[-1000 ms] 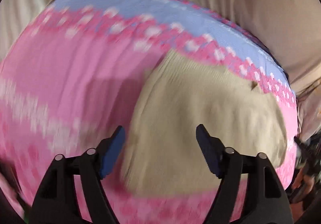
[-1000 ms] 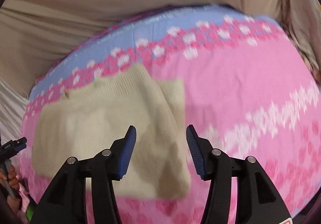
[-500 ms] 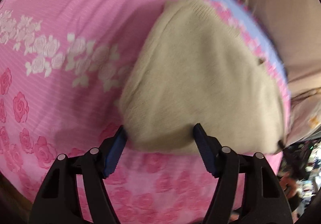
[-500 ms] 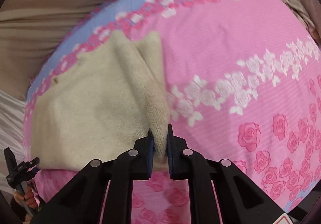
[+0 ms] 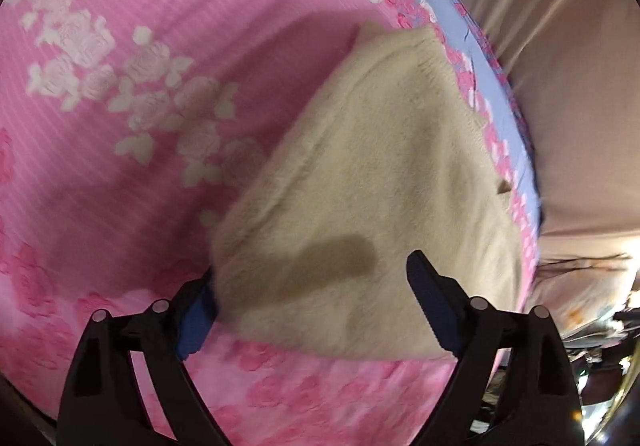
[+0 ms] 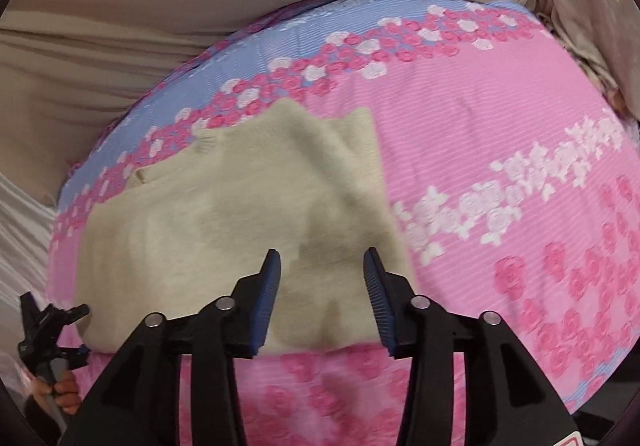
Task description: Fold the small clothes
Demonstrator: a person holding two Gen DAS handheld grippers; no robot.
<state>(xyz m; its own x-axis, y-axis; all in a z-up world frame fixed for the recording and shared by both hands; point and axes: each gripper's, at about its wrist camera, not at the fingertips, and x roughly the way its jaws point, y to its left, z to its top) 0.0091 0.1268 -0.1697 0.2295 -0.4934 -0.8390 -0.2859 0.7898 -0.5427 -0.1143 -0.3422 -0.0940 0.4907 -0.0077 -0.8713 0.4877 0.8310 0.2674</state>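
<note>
Sweater [image 6: 224, 230] lies seemingly lengthwise along blanket's [image 6: 460, 134] blue edge; both tools [image 5: 312, 298] [image 6: 322, 298] opening, unclamped.

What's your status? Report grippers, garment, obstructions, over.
Left gripper and right gripper both opening, nothing pinched. Cream knit garment lies folded on the pink floral cover. Nothing in the way.

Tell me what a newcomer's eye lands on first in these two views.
First, the pink bedspread with white and rose-pink flowers and a blue border along its far edge, filling both views. Next, the cream knitted garment lying folded on it near that border. Then the black claws with blue pads: the left claw straddling the garment's near corner, the right claw over its near edge, both opening.
</note>
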